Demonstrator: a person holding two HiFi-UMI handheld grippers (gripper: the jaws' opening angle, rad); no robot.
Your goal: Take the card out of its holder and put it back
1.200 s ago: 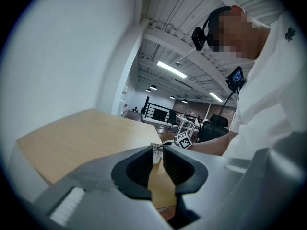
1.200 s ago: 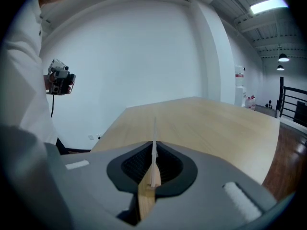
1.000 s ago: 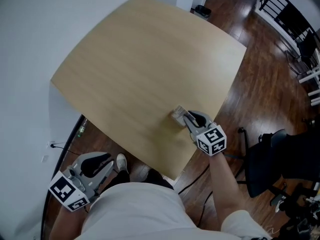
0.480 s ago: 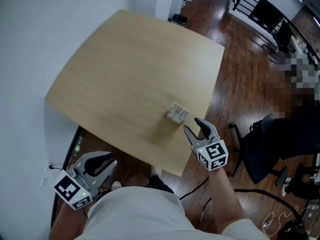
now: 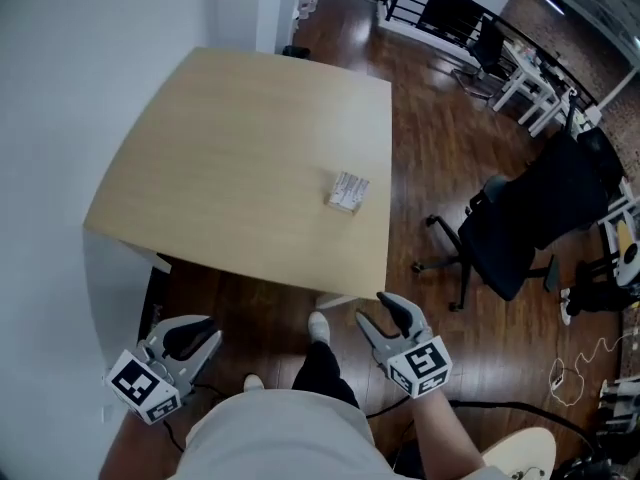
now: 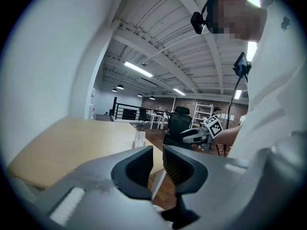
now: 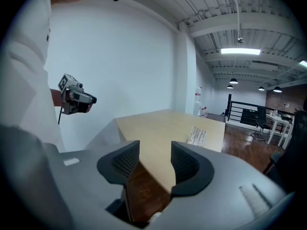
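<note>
The small white card holder (image 5: 347,192) lies flat on the light wooden table (image 5: 230,138), near its right edge; it also shows in the right gripper view (image 7: 196,136) and the left gripper view (image 6: 139,138). My right gripper (image 5: 385,318) hangs off the table's near edge, above the floor, well short of the holder. Its jaws are opening and nothing is between them (image 7: 155,150). My left gripper (image 5: 190,343) hangs low at the left, beside my body. Its jaws (image 6: 158,150) stand a narrow gap apart with nothing in them.
A black office chair (image 5: 530,218) stands on the dark wooden floor right of the table. A white wall runs along the table's left side. White desks and a black railing (image 5: 440,8) stand at the far end of the room.
My right gripper has let go of the card holder and drawn back off the table towards my body. The holder stays on the table. The left gripper has hardly moved.
</note>
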